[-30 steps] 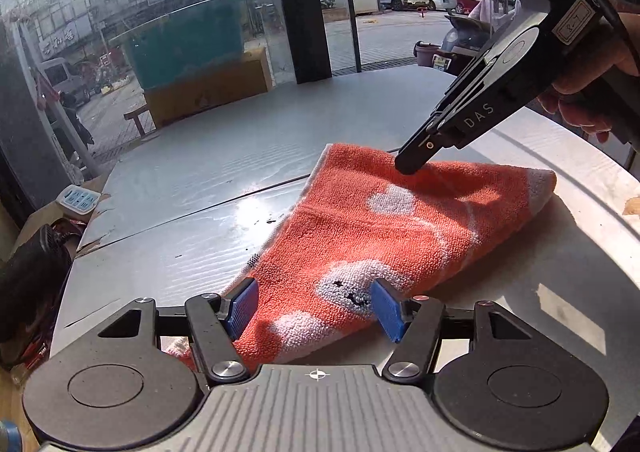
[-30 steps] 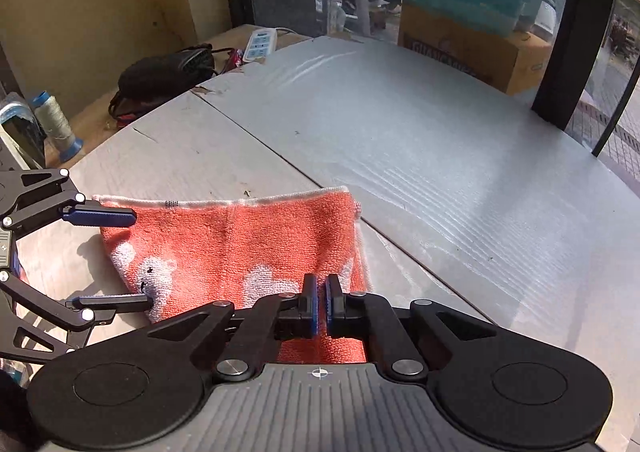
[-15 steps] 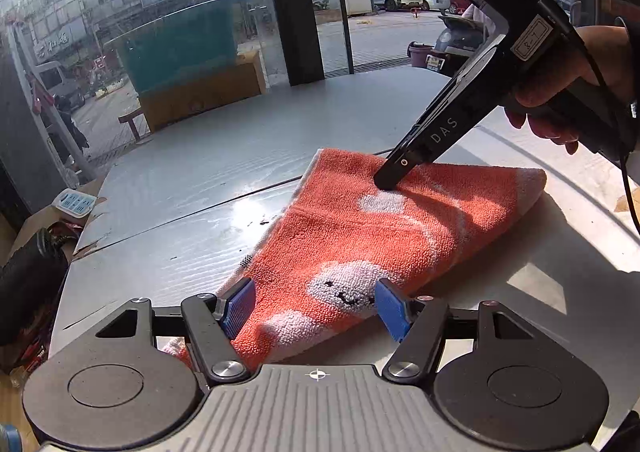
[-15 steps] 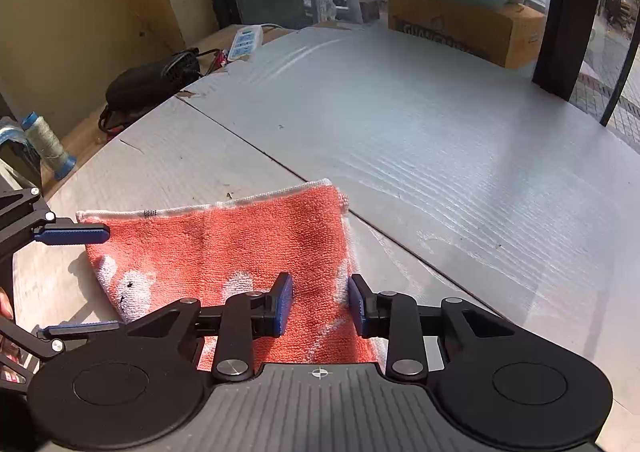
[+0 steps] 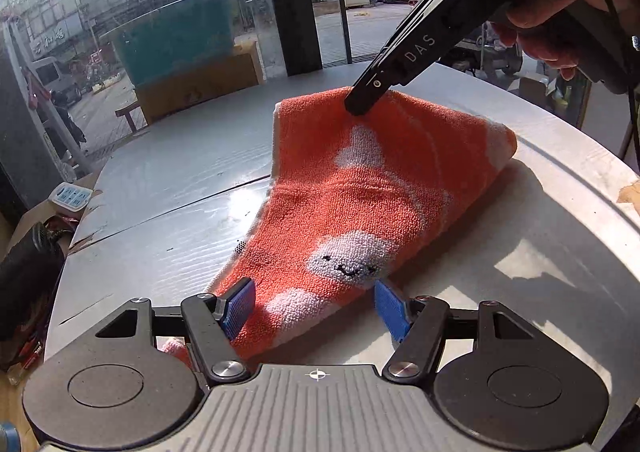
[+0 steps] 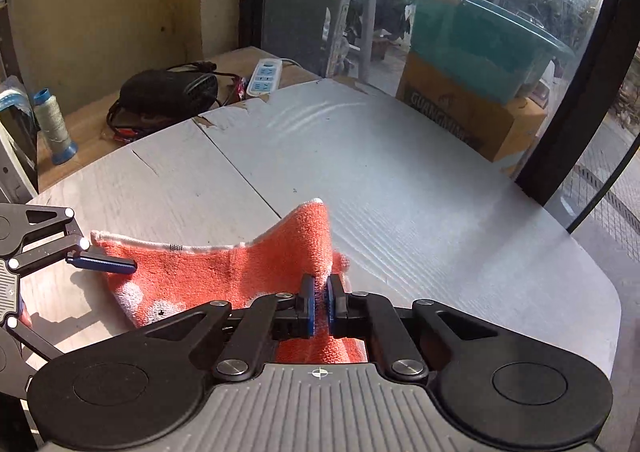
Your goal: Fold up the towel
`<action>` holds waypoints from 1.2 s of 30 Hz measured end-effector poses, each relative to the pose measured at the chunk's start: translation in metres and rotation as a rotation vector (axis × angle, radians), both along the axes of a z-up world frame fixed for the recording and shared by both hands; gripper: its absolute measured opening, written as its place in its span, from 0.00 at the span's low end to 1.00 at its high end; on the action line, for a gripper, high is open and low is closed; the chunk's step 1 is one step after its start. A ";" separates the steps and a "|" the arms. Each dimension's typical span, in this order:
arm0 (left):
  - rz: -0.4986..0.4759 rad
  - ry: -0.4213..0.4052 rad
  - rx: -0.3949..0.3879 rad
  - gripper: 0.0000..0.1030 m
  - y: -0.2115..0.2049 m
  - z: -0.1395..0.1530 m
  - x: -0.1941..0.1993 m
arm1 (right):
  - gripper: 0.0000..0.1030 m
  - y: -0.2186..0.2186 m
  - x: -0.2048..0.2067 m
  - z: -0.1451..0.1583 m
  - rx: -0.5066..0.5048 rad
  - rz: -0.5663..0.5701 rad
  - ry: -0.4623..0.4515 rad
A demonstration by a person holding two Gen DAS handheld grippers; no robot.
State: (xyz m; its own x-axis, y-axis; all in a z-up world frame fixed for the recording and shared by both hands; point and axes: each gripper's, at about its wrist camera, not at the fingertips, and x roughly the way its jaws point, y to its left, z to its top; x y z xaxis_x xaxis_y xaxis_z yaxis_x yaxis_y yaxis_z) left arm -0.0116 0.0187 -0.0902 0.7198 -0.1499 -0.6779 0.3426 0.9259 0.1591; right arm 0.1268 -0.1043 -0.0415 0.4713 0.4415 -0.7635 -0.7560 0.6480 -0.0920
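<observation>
The right gripper (image 6: 319,306) is clamped on a raised fold of the orange towel (image 5: 360,188), its blue pads pinching the cloth at lower centre of the right wrist view, so that the fabric peaks up into a ridge above the grey tabletop (image 6: 420,180). In the left wrist view the same gripper comes in from the upper right, held by a hand (image 5: 568,8), with its tip on the towel's lifted top edge. The left gripper (image 5: 316,304) sits at the bottom of its own view with jaws spread wide on either side of the towel's near corner, gripping nothing. The towel, patterned with white cartoon faces, drapes from the lifted edge down to the table. A power strip (image 6: 265,76) and a spool of thread (image 6: 51,124) lie at upper left of the right wrist view.
</observation>
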 end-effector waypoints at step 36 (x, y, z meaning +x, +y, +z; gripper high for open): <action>0.177 -0.022 -0.077 0.82 -0.009 0.017 0.001 | 0.39 -0.090 -0.084 -0.037 0.283 -0.686 -0.065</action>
State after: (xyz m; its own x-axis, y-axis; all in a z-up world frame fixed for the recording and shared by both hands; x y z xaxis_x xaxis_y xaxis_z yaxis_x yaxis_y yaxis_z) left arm -0.0106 0.0100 -0.0734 0.7538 -0.0706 -0.6533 0.1710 0.9810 0.0912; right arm 0.0426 -0.1943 -0.0782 0.7524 0.2072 -0.6253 -0.1714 0.9781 0.1179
